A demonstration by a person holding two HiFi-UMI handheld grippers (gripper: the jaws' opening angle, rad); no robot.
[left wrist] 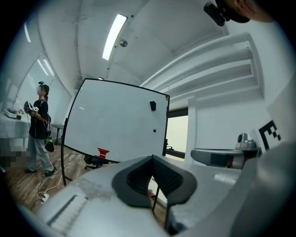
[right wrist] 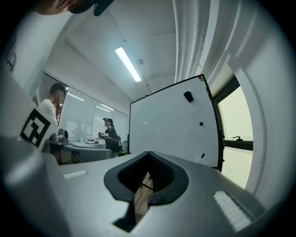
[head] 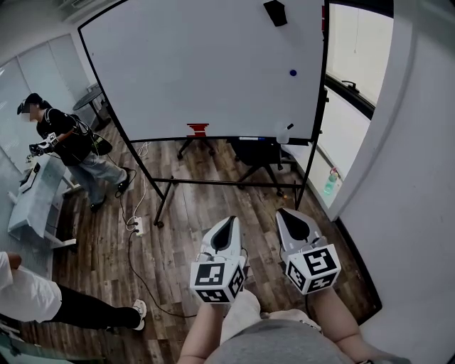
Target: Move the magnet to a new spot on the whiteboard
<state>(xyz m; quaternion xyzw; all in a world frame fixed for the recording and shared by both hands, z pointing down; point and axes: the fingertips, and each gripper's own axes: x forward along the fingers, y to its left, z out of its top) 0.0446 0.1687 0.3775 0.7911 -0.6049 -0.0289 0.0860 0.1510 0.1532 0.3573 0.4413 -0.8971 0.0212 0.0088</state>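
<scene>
A small blue round magnet (head: pixel 292 72) sticks to the right part of the big whiteboard (head: pixel 199 71), below a black eraser (head: pixel 275 12). Both grippers are held low, well short of the board, and point toward it. My left gripper (head: pixel 232 221) is shut with nothing in it. So is my right gripper (head: pixel 283 212), a little to its right. In the left gripper view the magnet (left wrist: pixel 154 130) shows far beyond the closed left gripper (left wrist: pixel 151 158). In the right gripper view the magnet (right wrist: pixel 200 123) sits high above the right gripper (right wrist: pixel 148 153).
A red object (head: pixel 198 129) and a marker (head: pixel 284 134) rest on the board's tray. An office chair (head: pixel 256 153) stands behind the board's black stand. A power strip (head: pixel 137 226) with cables lies on the wood floor. A person (head: pixel 71 146) stands left by a table (head: pixel 35 199); another (head: pixel 28 291) is at lower left.
</scene>
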